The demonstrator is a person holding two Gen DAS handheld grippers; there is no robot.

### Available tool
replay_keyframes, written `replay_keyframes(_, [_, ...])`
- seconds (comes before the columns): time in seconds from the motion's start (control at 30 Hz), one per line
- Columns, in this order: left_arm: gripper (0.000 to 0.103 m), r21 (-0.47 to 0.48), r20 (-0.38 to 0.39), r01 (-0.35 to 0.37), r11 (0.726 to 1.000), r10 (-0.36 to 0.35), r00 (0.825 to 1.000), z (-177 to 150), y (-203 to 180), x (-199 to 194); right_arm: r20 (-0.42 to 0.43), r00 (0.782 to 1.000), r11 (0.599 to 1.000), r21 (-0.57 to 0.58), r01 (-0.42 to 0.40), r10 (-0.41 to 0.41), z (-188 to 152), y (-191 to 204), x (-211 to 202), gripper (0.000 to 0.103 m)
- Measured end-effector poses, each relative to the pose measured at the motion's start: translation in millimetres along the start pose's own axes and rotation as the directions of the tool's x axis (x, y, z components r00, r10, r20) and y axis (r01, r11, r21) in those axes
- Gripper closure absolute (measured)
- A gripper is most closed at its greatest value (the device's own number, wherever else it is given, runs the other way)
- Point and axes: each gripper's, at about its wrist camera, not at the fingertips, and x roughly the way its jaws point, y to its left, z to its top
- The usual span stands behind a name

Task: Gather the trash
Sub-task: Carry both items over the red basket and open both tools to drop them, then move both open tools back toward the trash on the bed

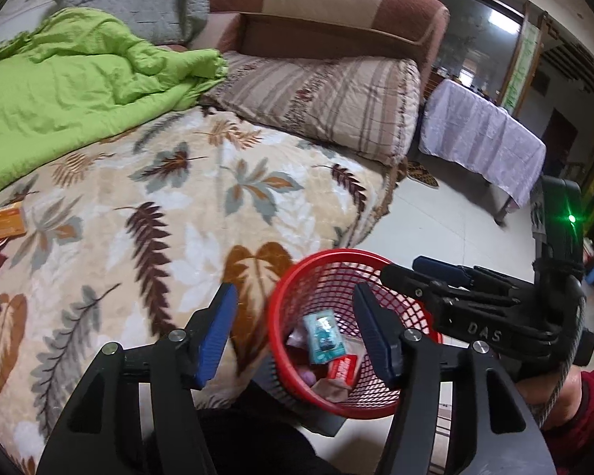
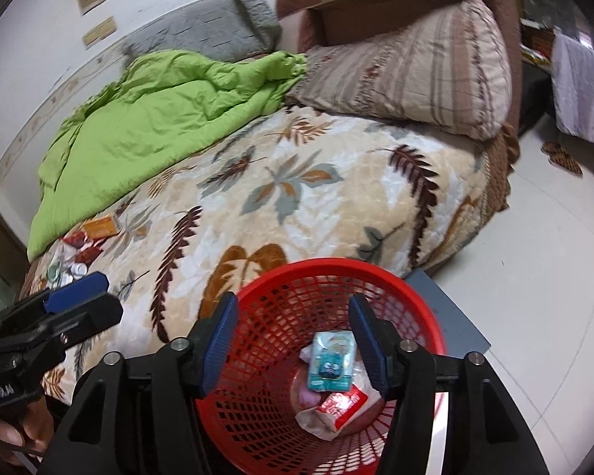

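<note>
A red mesh bin stands on the floor beside the bed. Inside lie a teal packet, a red packet and other wrappers. My left gripper is open and empty over the bin's near rim and the bed edge. My right gripper is open and empty above the bin; it also shows in the left wrist view. More trash lies on the bed by the green quilt, with an orange box.
The bed has a leaf-patterned blanket, a green quilt, a striped pillow and a brown armrest. A table with a white cloth stands on the tiled floor at right.
</note>
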Motion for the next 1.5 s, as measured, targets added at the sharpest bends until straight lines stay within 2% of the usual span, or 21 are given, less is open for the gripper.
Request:
replay_keyframes(0.27, [0.043,-0.065,0.022,-0.050,0.997,0.051,0.998,-8.2,36.9,-23.0,-0.007,0.999,0.995,-0.093,-0.037,0.037,1.0,40.6,6.4,0.038])
replay_keyframes(0.47, [0.041,-0.130,0.019,-0.130,0.983,0.134,0.991,-23.4,77.0,-43.0,-0.022,0.997,0.985,-0.151,-0.079,0.076,1.5,69.6,11.8,0.037])
replay_keyframes(0.6, [0.041,-0.208,0.020,-0.181,0.961,0.189,0.982,-35.6,112.9,-60.5,-0.042,0.993,0.974,-0.194,-0.115,0.109,2.4,92.8,19.4,0.037])
replay_keyframes(0.73, [0.041,-0.300,0.017,-0.235,0.925,0.251,0.968,-48.4,153.4,-76.8,-0.064,0.985,0.953,-0.253,-0.169,0.158,7.6,127.2,29.9,0.037])
replay_keyframes(0.87, [0.041,-0.427,0.011,-0.274,0.862,0.309,0.951,-63.2,201.4,-95.0,-0.087,0.975,0.929,-0.295,-0.222,0.206,8.3,161.8,39.2,0.037])
replay_keyframes(0.93, [0.041,-0.504,0.003,-0.285,0.816,0.332,0.943,-69.4,227.4,-104.0,-0.094,0.969,0.915,-0.321,-0.245,0.227,6.6,178.3,43.1,0.037])
replay_keyframes(1.13, [0.041,-0.724,-0.017,-0.269,0.635,0.373,0.928,-78.6,303.7,-114.6,-0.103,0.963,0.892,-0.362,-0.271,0.251,3.0,200.0,53.4,0.037])
replay_keyframes(1.23, [0.041,-0.785,-0.019,-0.235,0.573,0.357,0.934,-74.1,328.5,-103.6,-0.106,0.963,0.895,-0.355,-0.271,0.250,6.5,197.0,59.2,0.037])
replay_keyframes(1.27, [0.041,-0.807,-0.026,-0.232,0.543,0.360,0.933,-72.3,338.9,-98.2,-0.104,0.964,0.897,-0.353,-0.267,0.246,7.7,195.3,60.4,0.037])
replay_keyframes(1.33, [0.041,-0.829,-0.041,-0.239,0.505,0.372,0.927,-68.7,352.2,-89.5,-0.101,0.966,0.902,-0.345,-0.259,0.239,11.2,190.7,62.9,0.037])
replay_keyframes(1.37, [0.041,-0.848,-0.049,-0.235,0.475,0.372,0.927,-66.8,361.3,-82.8,-0.100,0.967,0.904,-0.342,-0.256,0.235,12.5,188.1,64.1,0.037])
replay_keyframes(1.5, [0.041,-0.861,-0.079,-0.255,0.440,0.379,0.922,-59.8,382.1,-63.0,-0.097,0.971,0.916,-0.323,-0.237,0.218,18.3,175.9,70.0,0.037])
